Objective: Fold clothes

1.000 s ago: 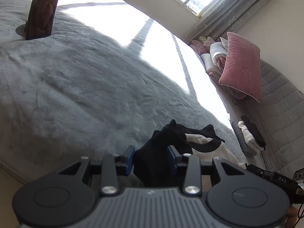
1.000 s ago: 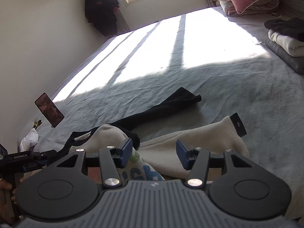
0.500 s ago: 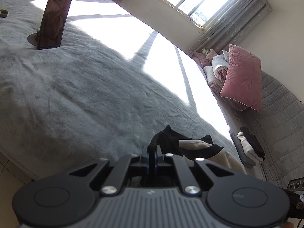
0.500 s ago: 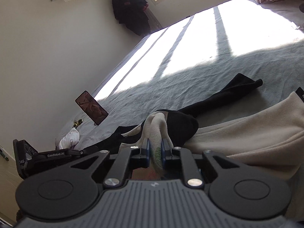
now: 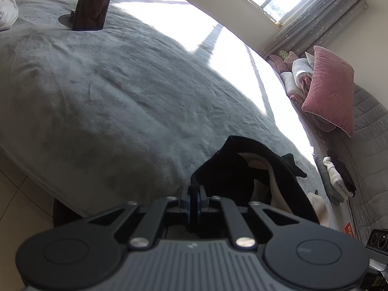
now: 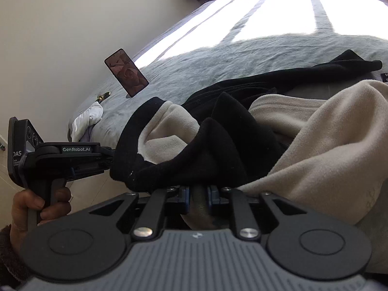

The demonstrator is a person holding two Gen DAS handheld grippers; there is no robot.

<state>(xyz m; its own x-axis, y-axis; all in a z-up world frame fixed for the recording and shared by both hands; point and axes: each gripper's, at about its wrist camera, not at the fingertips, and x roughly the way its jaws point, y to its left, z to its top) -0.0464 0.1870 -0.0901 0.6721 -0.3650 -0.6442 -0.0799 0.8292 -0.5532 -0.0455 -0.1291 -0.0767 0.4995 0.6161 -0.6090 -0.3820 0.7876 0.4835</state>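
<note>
— 2 grippers, both clamped. What do you have in each?

— My left gripper (image 5: pixel 194 200) is pinched tight on the black trim of the sweatshirt (image 6: pixel 322 145); its pads meet with only a thin fold of dark cloth between them. My right gripper (image 6: pixel 197 197) is closed on a thicker roll of the same garment, a greyish fold showing between the blue pads.

— Where does the garment sit?

— At the near edge of the bed (image 5: pixel 97 92), bunched and raised between my 2 tools. The cream body spills toward the right side of the right wrist view, and 1 black sleeve (image 6: pixel 339 66) trails flat across the grey cover toward the sunlit part.

— Can you see the other tool?

— Yes, in the right wrist view the left unit comes in from the left edge, its tips buried in the black collar, with the left hand (image 6: pixel 38 208) wrapped round the grip.

— Anything else on the bed?

— A phone (image 6: pixel 126 72) propped on a stand near the far left edge, white cloth (image 6: pixel 87 121) at the near left corner, a pink pillow (image 5: pixel 332 89) at the head, and a stack of folded clothes (image 5: pixel 337 179) along the right edge.
</note>
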